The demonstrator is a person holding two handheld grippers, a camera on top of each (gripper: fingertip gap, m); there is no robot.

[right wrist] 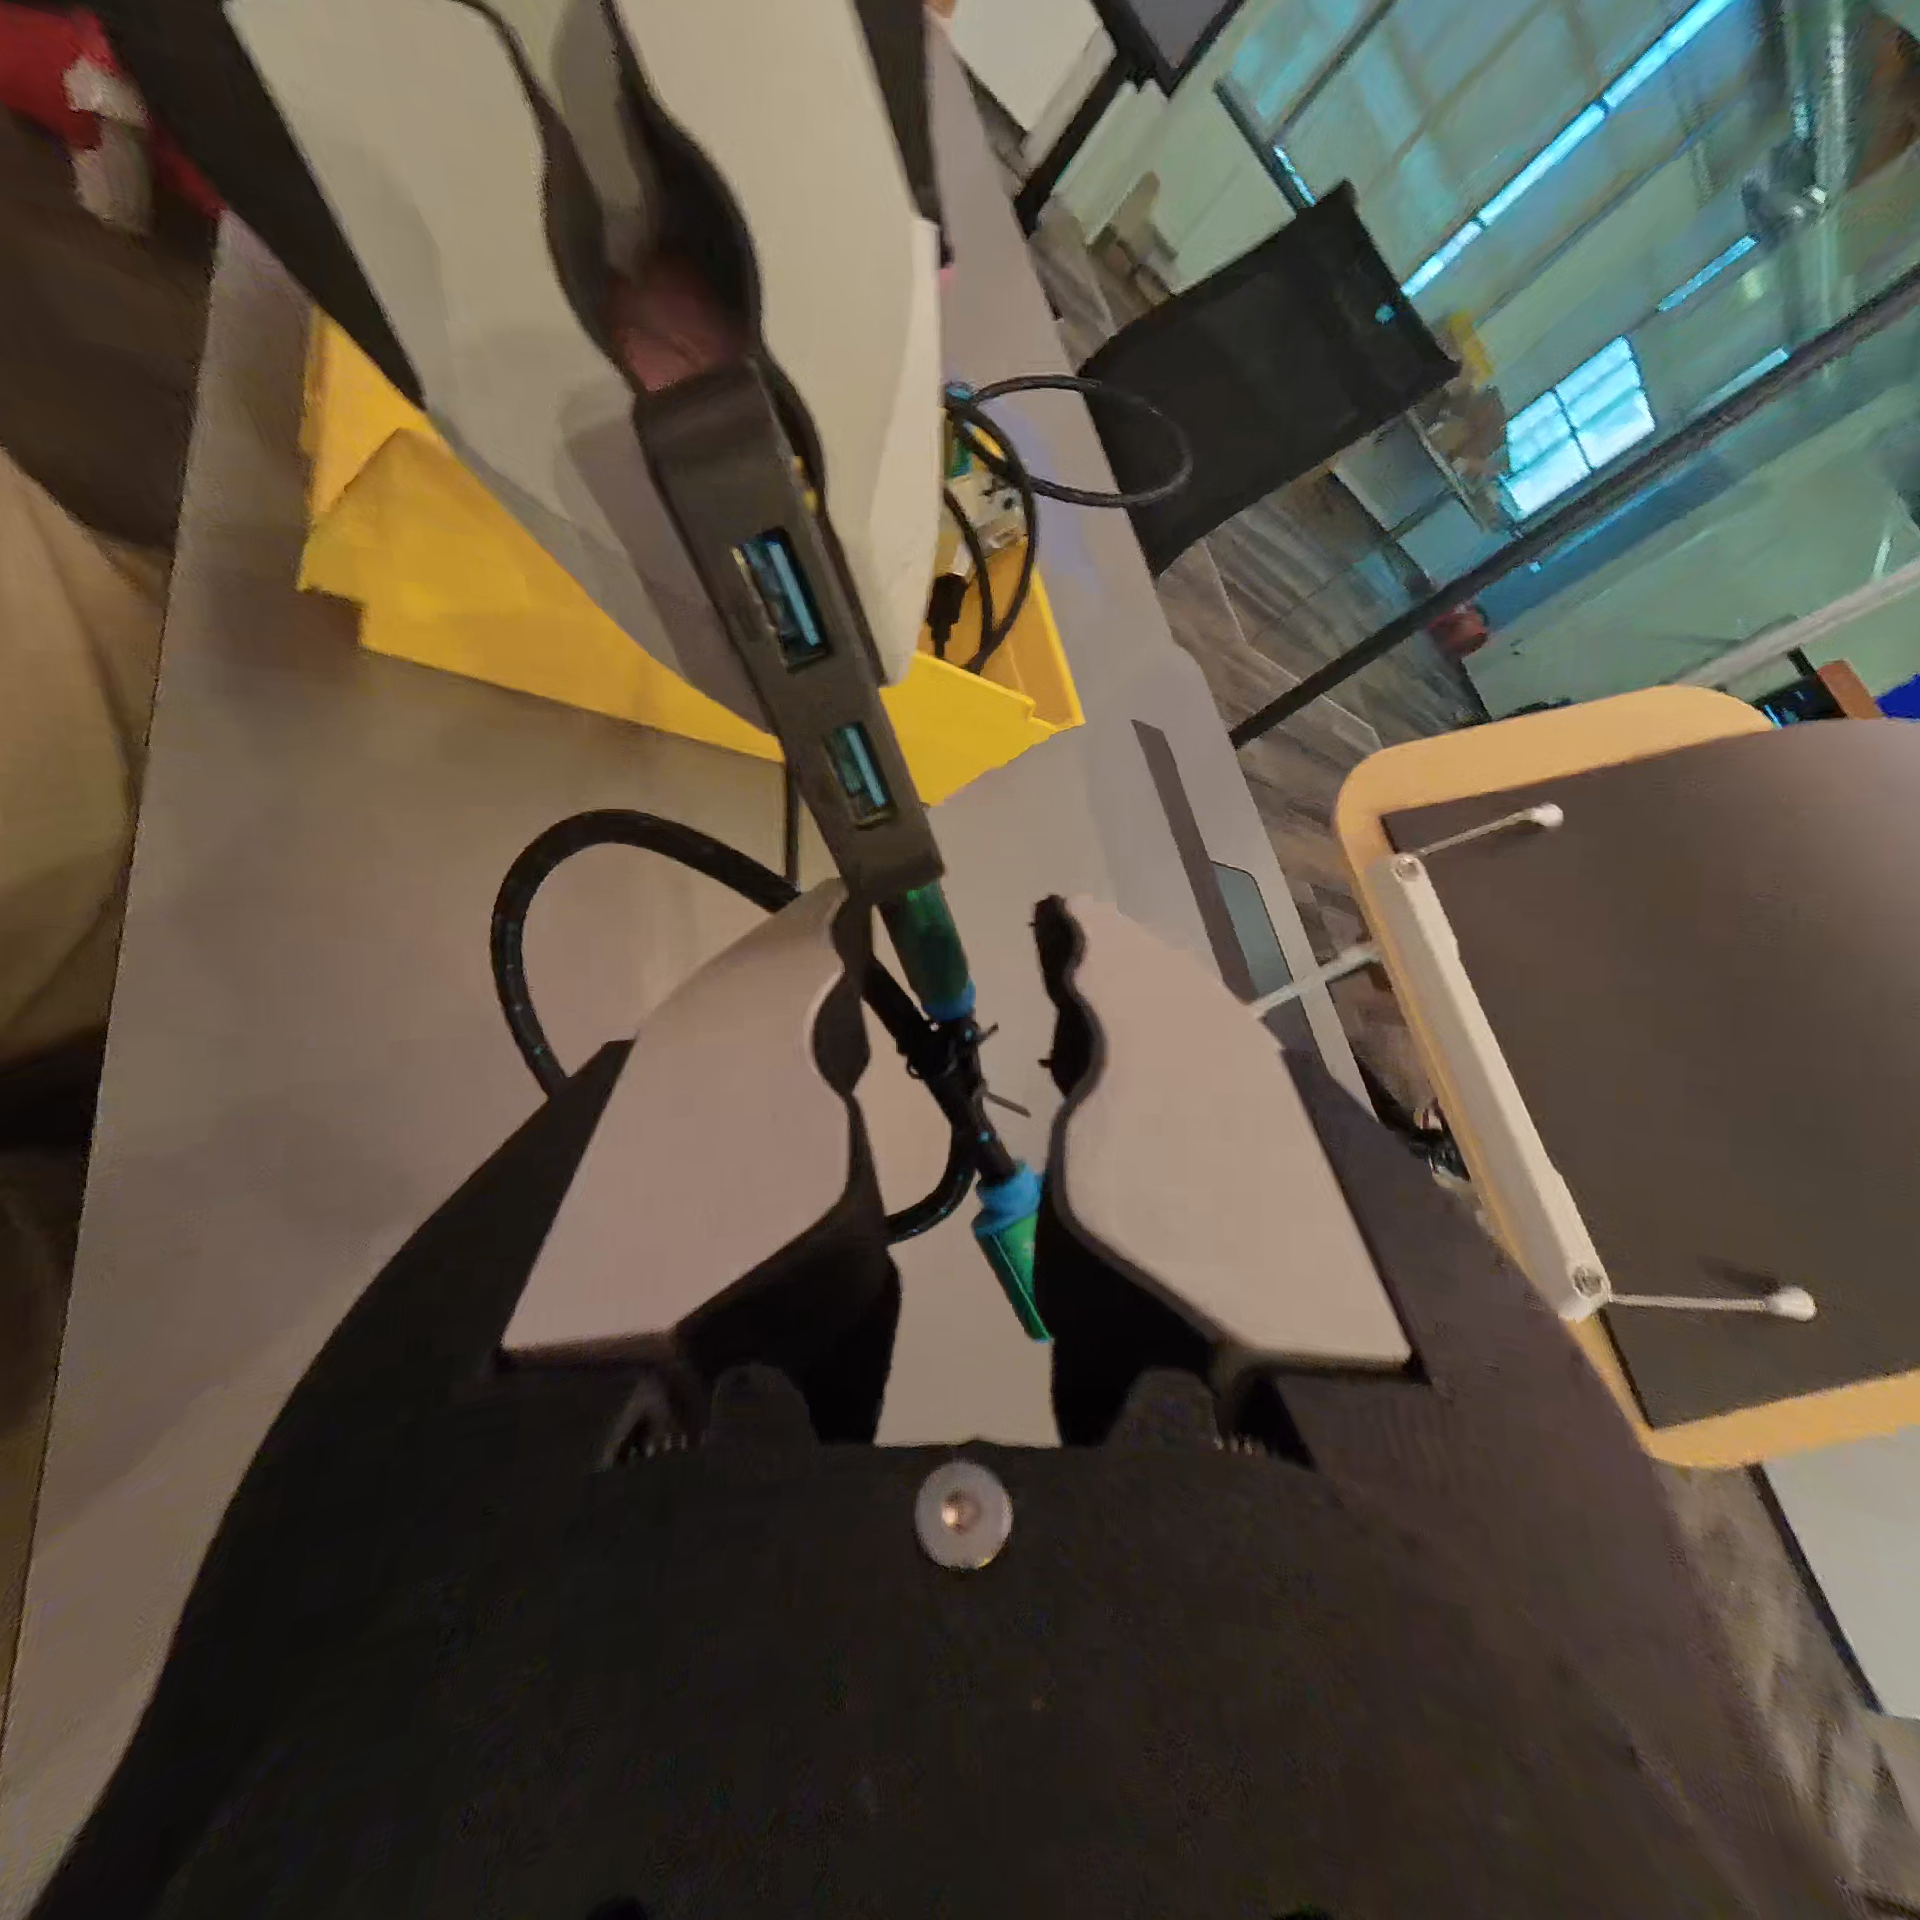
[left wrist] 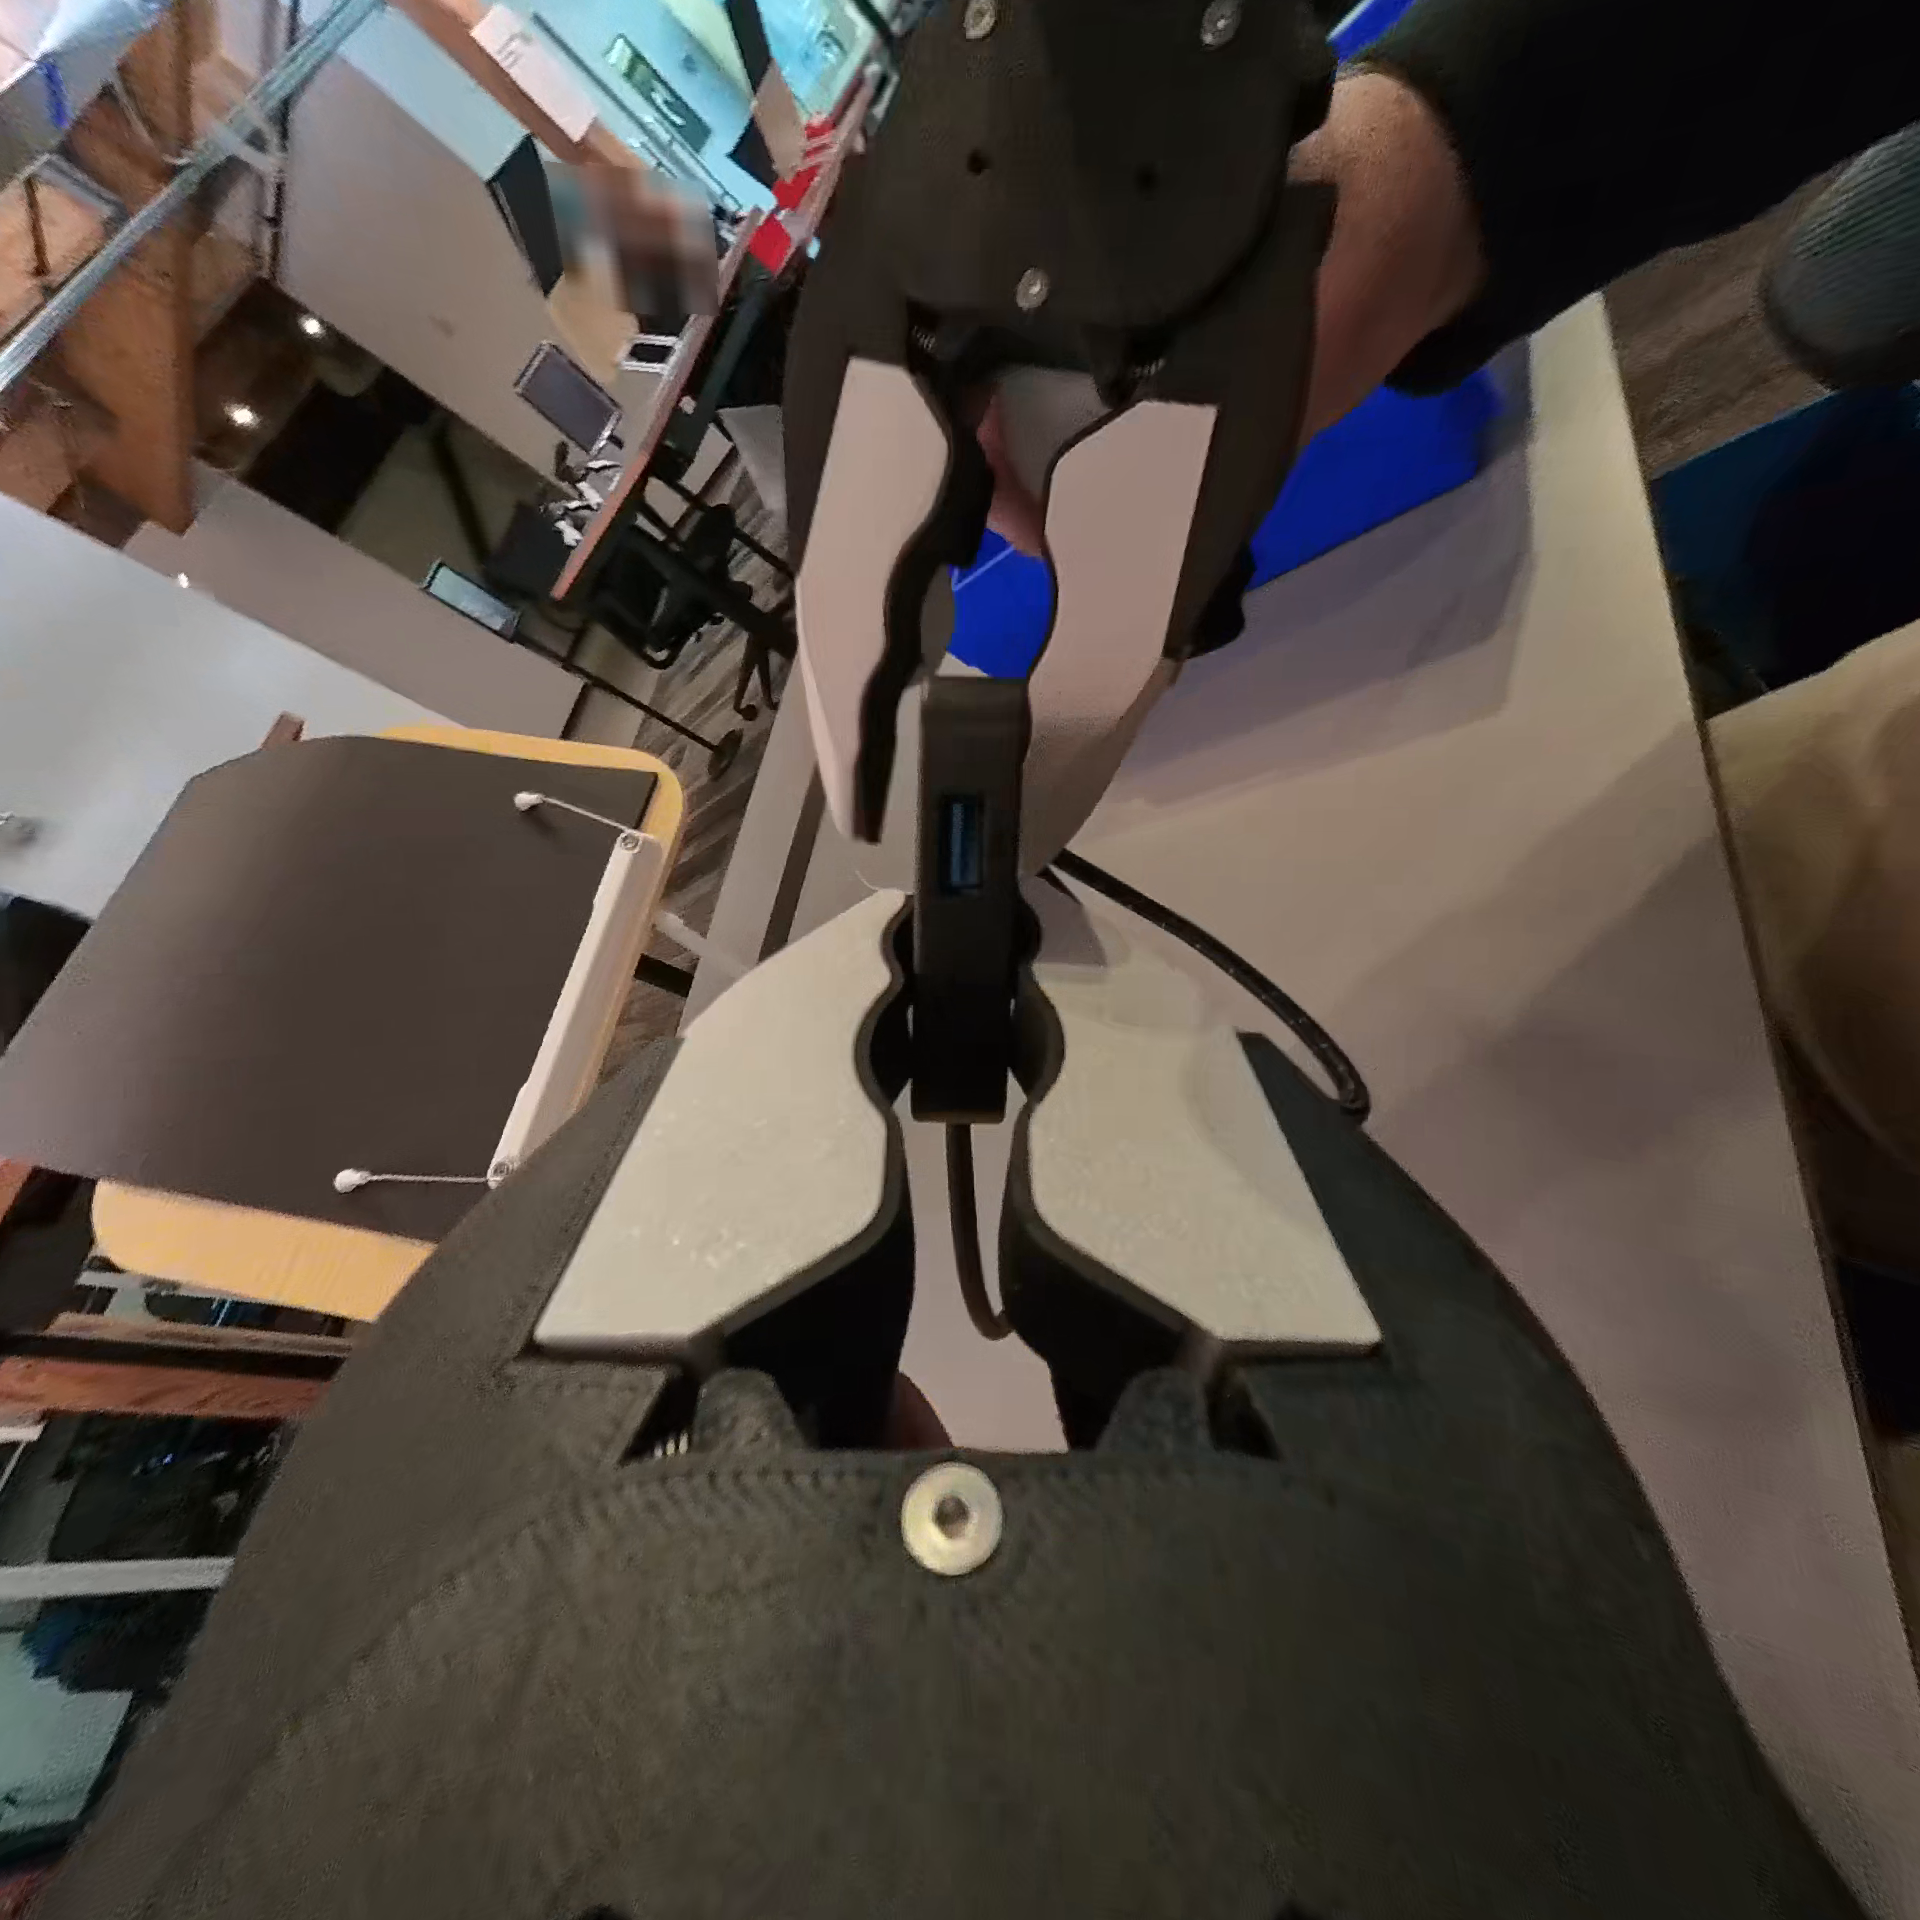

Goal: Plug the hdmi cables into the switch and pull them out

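My left gripper (left wrist: 964,935) is shut on the black switch (left wrist: 961,831), a slim bar with blue ports, and holds it above the white table. In the right wrist view the switch (right wrist: 800,665) slants down from the left gripper's fingers (right wrist: 862,416). A green plug (right wrist: 928,940) with a blue collar sits in its near end. My right gripper (right wrist: 945,914) is open, with a finger on either side of that plug and not touching it. A second green plug (right wrist: 1006,1262) hangs lower between the fingers on the same black cable (right wrist: 540,935).
A yellow bin (right wrist: 499,582) holding cables lies on the white table (left wrist: 1455,935) behind the switch. A blue bin (left wrist: 1382,468) stands farther back. A small side table with a black top (right wrist: 1714,1039) stands off the table's edge. A person's hand (left wrist: 1382,239) holds the right gripper. My left and right fingertips are right by each other.
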